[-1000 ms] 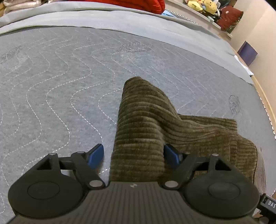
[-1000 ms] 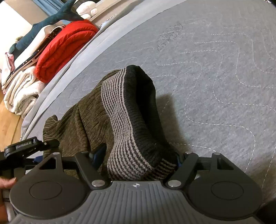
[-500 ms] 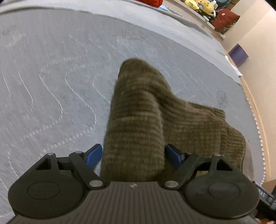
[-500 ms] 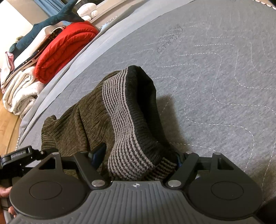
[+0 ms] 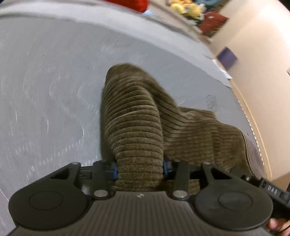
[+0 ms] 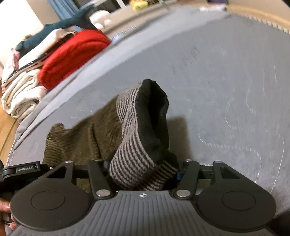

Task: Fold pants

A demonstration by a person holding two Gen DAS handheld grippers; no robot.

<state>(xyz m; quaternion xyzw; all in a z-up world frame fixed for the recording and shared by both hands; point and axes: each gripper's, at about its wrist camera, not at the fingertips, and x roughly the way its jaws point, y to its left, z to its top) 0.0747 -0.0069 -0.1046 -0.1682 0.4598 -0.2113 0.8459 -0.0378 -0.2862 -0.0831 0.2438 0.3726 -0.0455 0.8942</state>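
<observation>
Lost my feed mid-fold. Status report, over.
Left gripper shut on pants. Right gripper shut on striped waistband. Mattress ahead unobstructed.

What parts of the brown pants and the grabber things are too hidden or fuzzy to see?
- Left gripper fingertips, left wrist view: the bunched olive-brown corduroy pants cover them.
- Right gripper fingertips, right wrist view: buried under the striped knit waistband.
- Pants' legs, both views: hidden behind the bunched fabric and gripper bodies.
- Yellow plush toys, left wrist view: motion blur, small.
- Grey quilted mattress stitching: smeared.
</observation>
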